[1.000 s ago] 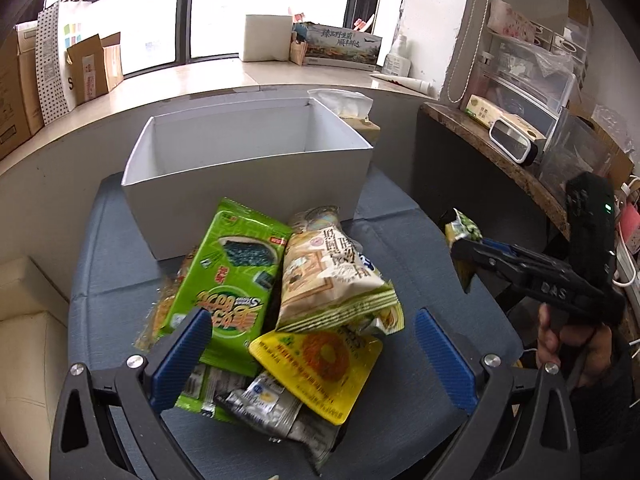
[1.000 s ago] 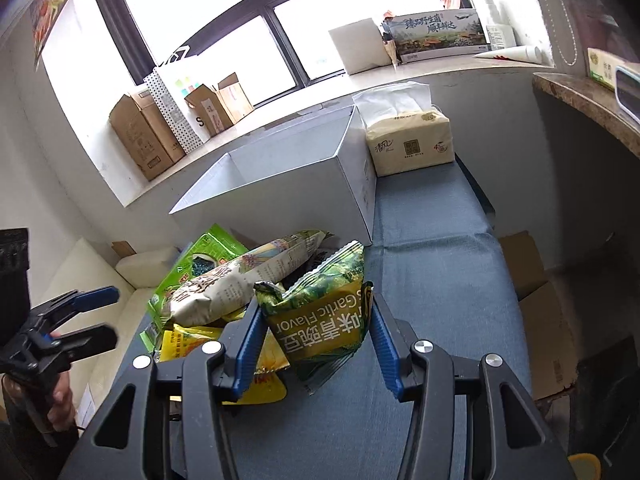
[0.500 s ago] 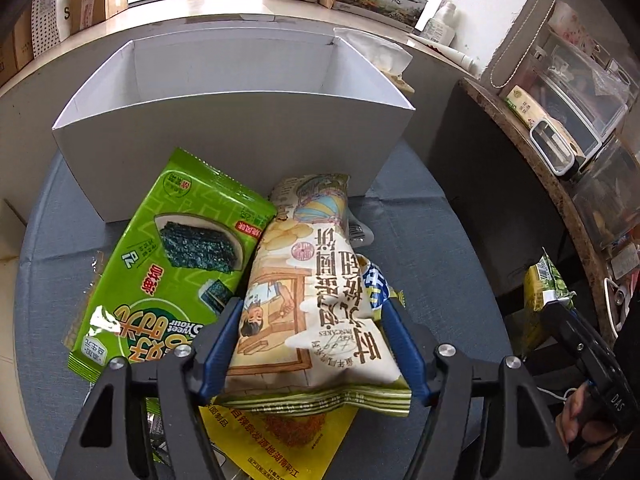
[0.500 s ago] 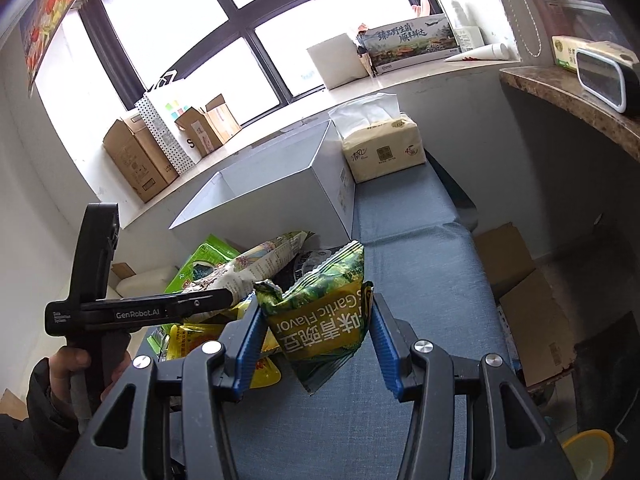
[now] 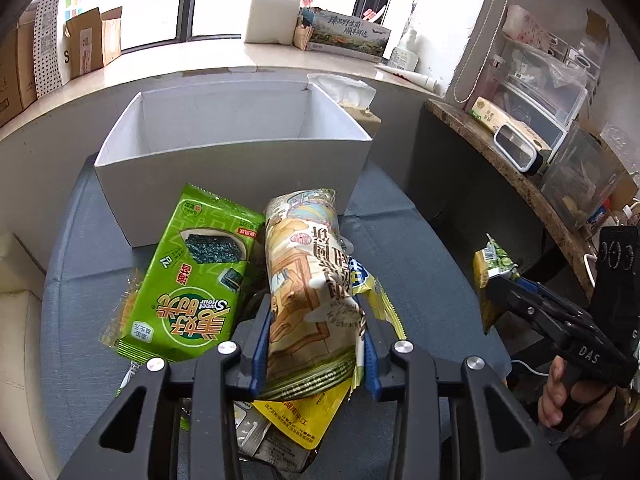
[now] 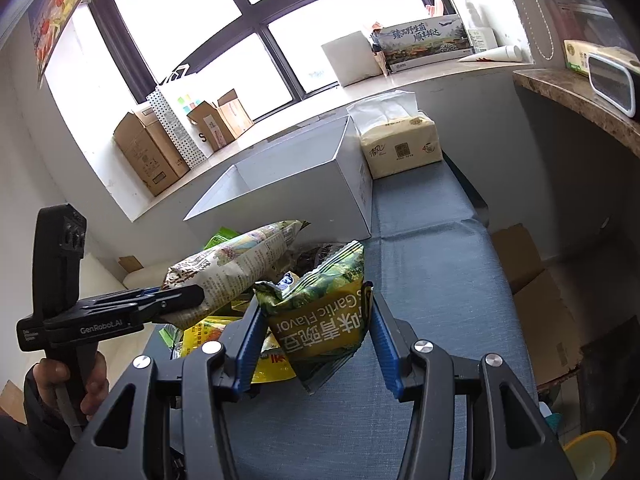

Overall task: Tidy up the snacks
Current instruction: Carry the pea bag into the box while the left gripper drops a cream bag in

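My left gripper (image 5: pixel 314 344) is shut on a beige cracker bag (image 5: pixel 308 280), held just above the snack pile; it also shows in the right wrist view (image 6: pixel 236 264). A green seaweed pack (image 5: pixel 192 284) and a yellow packet (image 5: pixel 308 416) lie on the blue cushion (image 5: pixel 420 264). My right gripper (image 6: pixel 316 340) is shut on a green garlic-flavour pea bag (image 6: pixel 320 312), held in the air right of the pile; that bag also shows in the left wrist view (image 5: pixel 494 276). The open white box (image 5: pixel 232 160) stands behind the pile, nothing visible inside.
A tissue pack (image 6: pixel 400 144) sits right of the box. Cardboard boxes (image 6: pixel 160 148) stand on the windowsill. A stone counter (image 5: pixel 520 176) with clear bins runs along the right. A cardboard box (image 6: pixel 536 296) sits on the floor to the right.
My left gripper came down over the pile, closed on the beige cracker bag and lifted its near end. My right gripper has kept holding the green pea bag, nearly still.
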`<move>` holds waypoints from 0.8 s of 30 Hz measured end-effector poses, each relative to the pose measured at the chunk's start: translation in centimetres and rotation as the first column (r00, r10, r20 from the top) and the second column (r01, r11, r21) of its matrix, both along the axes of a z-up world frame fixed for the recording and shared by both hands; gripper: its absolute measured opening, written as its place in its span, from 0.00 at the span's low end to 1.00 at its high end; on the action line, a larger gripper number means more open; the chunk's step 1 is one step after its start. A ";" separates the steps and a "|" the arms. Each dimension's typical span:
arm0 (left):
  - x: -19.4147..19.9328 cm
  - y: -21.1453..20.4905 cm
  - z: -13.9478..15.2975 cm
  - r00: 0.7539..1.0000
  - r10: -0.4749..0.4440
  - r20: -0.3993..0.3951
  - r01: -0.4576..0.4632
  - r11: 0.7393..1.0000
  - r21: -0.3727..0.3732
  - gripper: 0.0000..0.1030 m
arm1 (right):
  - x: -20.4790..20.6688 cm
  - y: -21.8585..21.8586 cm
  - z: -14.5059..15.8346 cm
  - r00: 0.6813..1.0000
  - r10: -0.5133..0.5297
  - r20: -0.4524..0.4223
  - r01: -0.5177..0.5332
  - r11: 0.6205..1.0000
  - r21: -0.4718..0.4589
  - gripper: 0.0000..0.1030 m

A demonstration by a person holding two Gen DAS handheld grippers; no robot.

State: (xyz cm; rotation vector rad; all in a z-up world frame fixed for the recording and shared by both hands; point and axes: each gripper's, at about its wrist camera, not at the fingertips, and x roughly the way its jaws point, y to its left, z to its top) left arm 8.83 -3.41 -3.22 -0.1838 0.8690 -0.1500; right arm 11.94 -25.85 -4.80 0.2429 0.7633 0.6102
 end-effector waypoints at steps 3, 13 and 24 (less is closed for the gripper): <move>-1.5 0.4 2.0 0.998 0.002 0.065 -0.003 1.000 0.015 0.40 | -0.1 0.5 0.4 1.000 0.011 0.013 -0.011 1.000 -0.005 0.53; -1.1 3.5 7.0 0.973 0.080 0.216 -0.101 0.991 0.090 0.40 | 0.8 4.1 4.1 0.991 0.087 0.105 -0.085 0.996 -0.026 0.53; 7.4 8.0 8.3 0.954 0.152 0.259 -0.189 0.974 0.126 0.40 | 10.2 11.7 8.7 0.971 0.141 0.194 -0.130 0.989 -0.071 0.53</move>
